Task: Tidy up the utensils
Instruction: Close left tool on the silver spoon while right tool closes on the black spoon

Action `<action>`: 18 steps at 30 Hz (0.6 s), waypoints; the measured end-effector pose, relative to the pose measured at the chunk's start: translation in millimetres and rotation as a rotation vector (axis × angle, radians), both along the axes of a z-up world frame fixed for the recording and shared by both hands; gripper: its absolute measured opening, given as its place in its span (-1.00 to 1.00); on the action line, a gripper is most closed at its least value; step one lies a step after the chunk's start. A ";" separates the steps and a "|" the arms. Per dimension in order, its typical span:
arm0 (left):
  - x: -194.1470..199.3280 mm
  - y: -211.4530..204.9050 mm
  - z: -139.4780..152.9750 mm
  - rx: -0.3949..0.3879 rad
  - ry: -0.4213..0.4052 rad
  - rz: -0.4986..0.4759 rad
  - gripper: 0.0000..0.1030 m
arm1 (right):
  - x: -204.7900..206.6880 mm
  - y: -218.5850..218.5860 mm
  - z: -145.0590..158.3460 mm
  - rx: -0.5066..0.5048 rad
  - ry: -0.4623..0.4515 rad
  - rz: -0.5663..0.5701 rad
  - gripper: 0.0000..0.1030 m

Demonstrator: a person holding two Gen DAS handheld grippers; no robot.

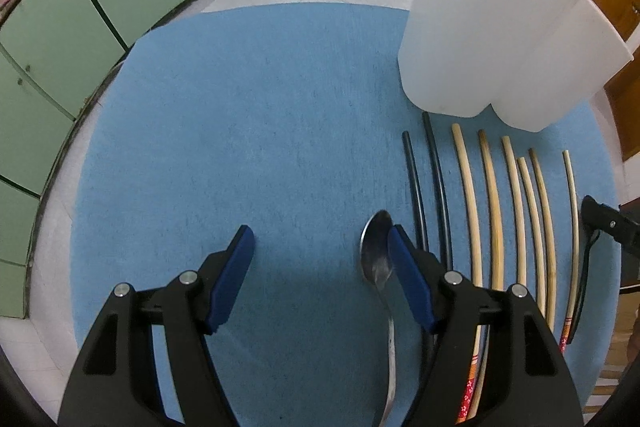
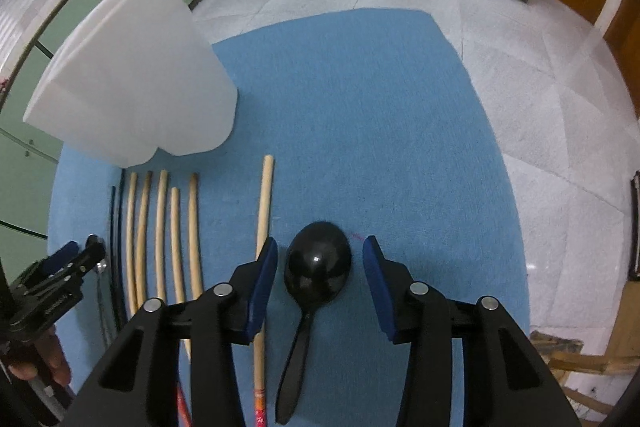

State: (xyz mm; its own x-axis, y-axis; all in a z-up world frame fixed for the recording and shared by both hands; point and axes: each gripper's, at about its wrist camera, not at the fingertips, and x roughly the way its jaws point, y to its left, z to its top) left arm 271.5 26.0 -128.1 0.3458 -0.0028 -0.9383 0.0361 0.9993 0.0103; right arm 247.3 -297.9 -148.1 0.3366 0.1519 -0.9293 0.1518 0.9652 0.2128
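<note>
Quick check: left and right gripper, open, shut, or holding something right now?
Left gripper: open, holding nothing; the metal spoon lies beside its right finger.
Right gripper: open around the black spoon, pads not touching it.

Open blue mat (image 1: 248,131) is offered on the left; the far right is blocked by the white holder (image 1: 496,39), with chopsticks (image 1: 492,211) ranged below it.

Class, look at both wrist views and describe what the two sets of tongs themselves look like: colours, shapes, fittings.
Both the left tongs and the right tongs are matte black, angular plastic frames with slot-shaped cut-outs. Each finger ends in a flat, dark blue rectangular pad and pivots on round silver pins. Seen from the side in the right wrist view, the left tongs show a small coil spring. No cables, markings or sleeves are visible.
</note>
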 end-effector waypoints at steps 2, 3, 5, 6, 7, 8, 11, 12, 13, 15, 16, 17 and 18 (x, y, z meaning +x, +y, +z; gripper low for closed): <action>0.4 1.6 -1.1 -0.004 -0.002 0.002 0.33 | -0.3 0.0 -1.3 -0.006 0.004 0.005 -0.14; 1.4 1.4 -1.5 -0.007 -0.002 0.001 0.33 | 0.2 1.1 -2.0 -0.014 0.004 0.006 -0.16; -0.2 1.3 -2.0 -0.012 0.000 -0.004 0.29 | 1.9 3.7 -2.8 -0.034 0.002 0.003 -0.33; -0.4 0.6 -3.3 -0.012 0.001 -0.006 0.25 | 4.3 5.1 -2.8 -0.045 0.001 0.004 -0.33; 0.1 -0.9 -3.1 -0.016 -0.003 -0.012 0.14 | 4.7 5.4 -2.2 -0.041 -0.005 0.010 -0.33; 1.3 -2.0 -2.9 -0.020 -0.005 -0.018 0.03 | 4.7 6.7 -1.5 -0.037 -0.009 0.017 -0.33; -1.7 -8.5 1.0 -0.039 -0.013 -0.032 -0.30 | 0.9 5.4 1.0 -0.020 -0.021 0.024 -0.33; -4.5 -8.5 2.2 -0.050 -0.014 -0.035 -0.36 | -0.7 4.3 2.2 -0.013 -0.029 0.022 -0.33; -5.9 -8.6 3.4 -0.069 -0.015 -0.039 -0.47 | -2.2 3.7 2.2 -0.008 -0.038 0.022 -0.33; -7.8 -8.6 4.9 -0.097 -0.018 -0.044 -0.59 | -8.2 -3.8 6.3 0.011 -0.072 0.026 -0.33; -8.9 -7.5 6.3 -0.111 -0.022 -0.048 -0.73 | -12.7 -5.5 9.6 0.022 -0.096 0.029 -0.33; -10.2 -6.2 7.3 -0.129 -0.024 -0.052 -0.87 | -13.6 -9.3 9.8 0.029 -0.116 0.032 -0.33; -11.6 -4.9 8.2 -0.149 -0.026 -0.054 -0.90 | -16.6 -10.7 12.6 0.032 -0.136 0.035 -0.33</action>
State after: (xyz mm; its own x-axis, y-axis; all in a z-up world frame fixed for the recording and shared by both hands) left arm 259.9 21.1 -119.9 0.3655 -0.1604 -0.9169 0.0915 0.9865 -0.1360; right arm 230.7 -308.6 -135.5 0.4528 0.1946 -0.8701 0.0862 0.9618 0.2599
